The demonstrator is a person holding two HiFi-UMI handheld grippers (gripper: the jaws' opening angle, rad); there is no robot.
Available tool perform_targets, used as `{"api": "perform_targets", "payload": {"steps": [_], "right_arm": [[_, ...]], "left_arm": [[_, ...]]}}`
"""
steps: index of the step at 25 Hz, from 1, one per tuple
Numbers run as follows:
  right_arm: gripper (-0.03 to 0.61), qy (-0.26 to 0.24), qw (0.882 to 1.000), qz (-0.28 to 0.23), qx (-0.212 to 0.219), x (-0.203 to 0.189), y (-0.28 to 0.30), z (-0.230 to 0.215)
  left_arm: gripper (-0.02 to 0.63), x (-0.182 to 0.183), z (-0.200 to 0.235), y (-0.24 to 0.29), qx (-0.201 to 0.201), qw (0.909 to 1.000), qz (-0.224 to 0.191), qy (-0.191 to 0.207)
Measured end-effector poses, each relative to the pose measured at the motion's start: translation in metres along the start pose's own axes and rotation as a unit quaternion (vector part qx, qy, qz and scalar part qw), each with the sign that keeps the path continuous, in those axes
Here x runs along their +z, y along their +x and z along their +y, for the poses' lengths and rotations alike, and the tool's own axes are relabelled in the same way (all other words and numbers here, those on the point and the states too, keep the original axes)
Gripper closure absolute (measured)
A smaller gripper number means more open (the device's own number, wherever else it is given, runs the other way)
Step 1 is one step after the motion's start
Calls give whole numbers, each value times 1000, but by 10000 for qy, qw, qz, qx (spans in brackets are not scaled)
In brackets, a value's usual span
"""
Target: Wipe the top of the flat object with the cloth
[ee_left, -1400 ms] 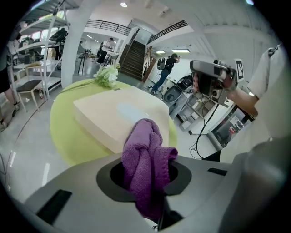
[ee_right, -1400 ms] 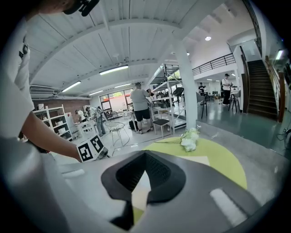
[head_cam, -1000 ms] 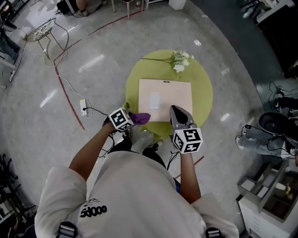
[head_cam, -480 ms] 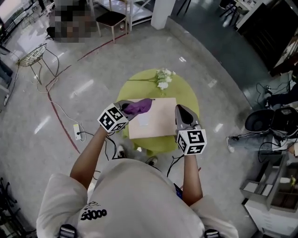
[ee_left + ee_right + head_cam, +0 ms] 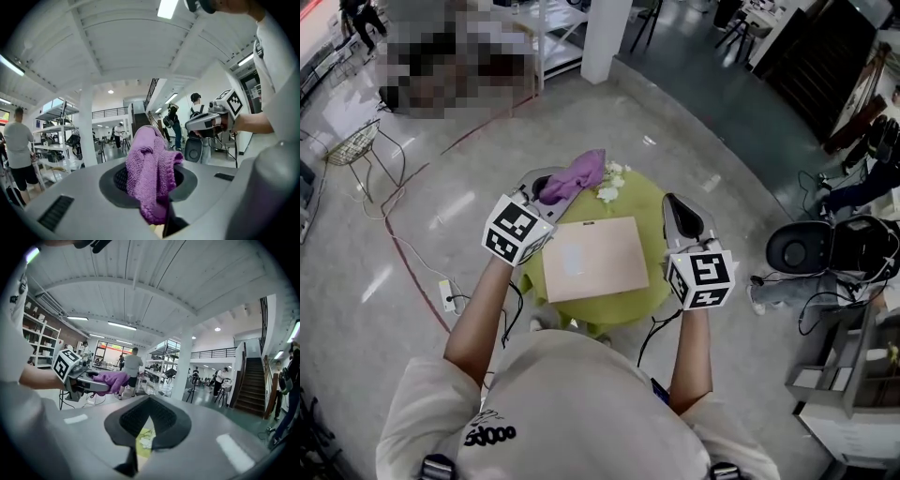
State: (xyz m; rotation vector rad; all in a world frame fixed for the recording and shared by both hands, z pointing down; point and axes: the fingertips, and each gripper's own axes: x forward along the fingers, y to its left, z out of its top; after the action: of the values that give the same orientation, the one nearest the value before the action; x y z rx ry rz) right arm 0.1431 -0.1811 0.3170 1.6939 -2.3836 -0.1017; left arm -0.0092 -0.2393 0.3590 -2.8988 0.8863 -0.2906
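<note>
A flat beige board lies on the round green table. My left gripper is held up over the table's far left edge, shut on a purple cloth, which bunches out of the jaws. In the left gripper view the cloth fills the space between the jaws of the left gripper. My right gripper hovers above the board's right side, shut and empty. In the right gripper view the right gripper points level into the room, and the left gripper with the cloth shows at the left.
White flowers lie at the table's far edge, close to the cloth. A black round stool and cables stand on the floor to the right, a power strip to the left, a white column behind. People stand in the background.
Both grippers have risen and tilted up off the board. The cloth went from the board's near left corner to above the table's far left edge. The head view now looks further ahead.
</note>
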Motion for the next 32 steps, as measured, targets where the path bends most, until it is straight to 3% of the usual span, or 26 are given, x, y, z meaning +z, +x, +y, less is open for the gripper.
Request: {"api": "perform_targets", "payload": {"steps": [6, 10, 15, 32], "right_arm": [[571, -191, 9995, -260, -35, 34, -8, -3], [571, -258, 9989, -385, -29, 46, -13, -3], [571, -357, 9990, -275, -54, 44, -12, -3], [571, -352, 9992, -159, -58, 34, -10, -1]], "left_arm": [[523, 57, 8, -17, 321, 9974, -639, 81], [523, 77, 3, -21, 377, 9961, -719, 346], [523, 77, -2, -17, 487, 9950, -571, 657], [523, 73, -13, -16, 347, 9951, -597, 701]]}}
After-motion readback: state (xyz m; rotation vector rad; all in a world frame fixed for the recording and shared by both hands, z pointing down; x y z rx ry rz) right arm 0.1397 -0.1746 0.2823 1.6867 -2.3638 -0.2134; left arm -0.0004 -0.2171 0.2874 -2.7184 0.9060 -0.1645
